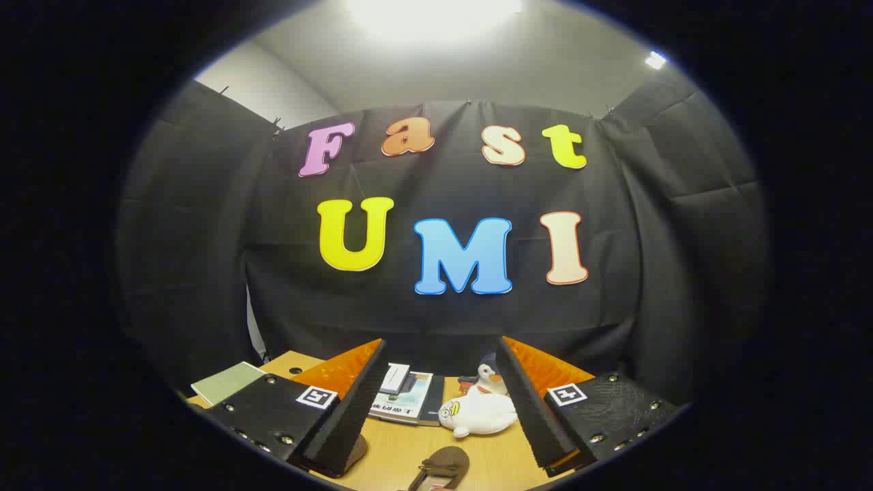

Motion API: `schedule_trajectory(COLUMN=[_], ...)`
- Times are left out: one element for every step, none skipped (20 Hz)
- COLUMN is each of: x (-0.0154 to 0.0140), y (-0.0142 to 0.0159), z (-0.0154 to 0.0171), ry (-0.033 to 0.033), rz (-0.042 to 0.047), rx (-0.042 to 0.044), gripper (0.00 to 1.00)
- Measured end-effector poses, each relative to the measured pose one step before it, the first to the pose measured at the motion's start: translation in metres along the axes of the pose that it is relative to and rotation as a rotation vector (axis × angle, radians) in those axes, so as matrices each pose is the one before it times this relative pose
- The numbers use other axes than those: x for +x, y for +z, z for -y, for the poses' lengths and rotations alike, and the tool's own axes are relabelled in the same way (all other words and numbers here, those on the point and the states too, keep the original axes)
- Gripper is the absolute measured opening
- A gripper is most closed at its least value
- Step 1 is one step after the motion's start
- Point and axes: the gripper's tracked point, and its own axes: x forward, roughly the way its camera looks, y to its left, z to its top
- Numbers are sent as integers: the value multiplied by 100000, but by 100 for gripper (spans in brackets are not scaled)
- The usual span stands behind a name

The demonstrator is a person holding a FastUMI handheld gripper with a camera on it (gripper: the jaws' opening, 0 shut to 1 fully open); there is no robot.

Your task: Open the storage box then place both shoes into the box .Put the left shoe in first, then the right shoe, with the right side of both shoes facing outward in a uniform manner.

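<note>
At the lower left of the frame, on the pale wooden table (409, 450), a flat sage-green book or folder (225, 383) lies at the far corner, and just right of it the gripper (436, 409) shows its two fingers spread wide apart, clamped on nothing, with bare tabletop between them. In the lower middle, beyond the gap between the fingers, a glossy printed booklet (402, 404) lies flat with a small dark-and-white card or box (395, 378) resting on it. Nearest the camera, at the bottom centre and between the fingers, sits the brown suede-looking shoe (443, 467), cut off by the lower edge so that only its toe or heel end and part of its opening can be seen (which shoe of the pair it is cannot be told). It looks soft, light and pliable, likely to fold if pinched at the upper, so the firmer heel rim or the side wall near the sole seems the better place to grip; the napped surface should not slip much. Right of centre lies a white plush duck toy (477, 412) on its side, with a small penguin figure (487, 374) standing just behind it, close beside the right-hand finger.
</note>
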Motion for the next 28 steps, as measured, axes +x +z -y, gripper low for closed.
schedule_trajectory(x=[-127, -41, -154, -46, -18, 17, -68, 27, 12, 41, -35, -57, 1, 53, 105, 20, 13, 68, 68, 97, 80, 198, 300, 190, 362, 403, 546, 597], y=[168, 340, 376, 386, 140, 112, -96, -184, -183, -150, -42, 415, 331, 196, -55, 94, 160, 90, -223, -310, -543, -726, -786, -622, -867, -1021, -1203, -1432], z=[50, 213, 594, 505, 399, 297, 323, 219, -19, -29, 173, 20, -95, -108, -78, 116, 91, -8, -200, -166, -406, -693, -912, -629, -883, -942, -1303, -954], ry=[-189, -617, -1338, -1497, -1189, -1231, -875, -470, -113, 102, -507, -175, 62, 317, 218, -230, -270, -104, 292, 437, 1393, 2388, 2775, 1846, 2850, 3065, 4215, 2433], rz=[397, 663, 953, 1009, 1072, 480, -71, -340, -563, -703, -90, 1184, 944, 495, 72, 234, 375, 311, -72, -447, -1006, -1652, -1474, -1189, -1285, -1904, -2487, -4019], rx=[917, 165, -27, 231, 441, 7, -336, -250, -62, -10, 256, 732, 630, 443, 129, -143, 2, 150, -16, -159, 356, 1193, 2156, 2777, 3966, 3601, 3096, 2476], gripper=[97, 97, 97, 96, 96, 97, 97, 97, 97, 97, 97, 97, 97, 97, 97, 97, 97, 97, 97, 97, 97, 97, 97, 97, 97, 97, 97, 97])
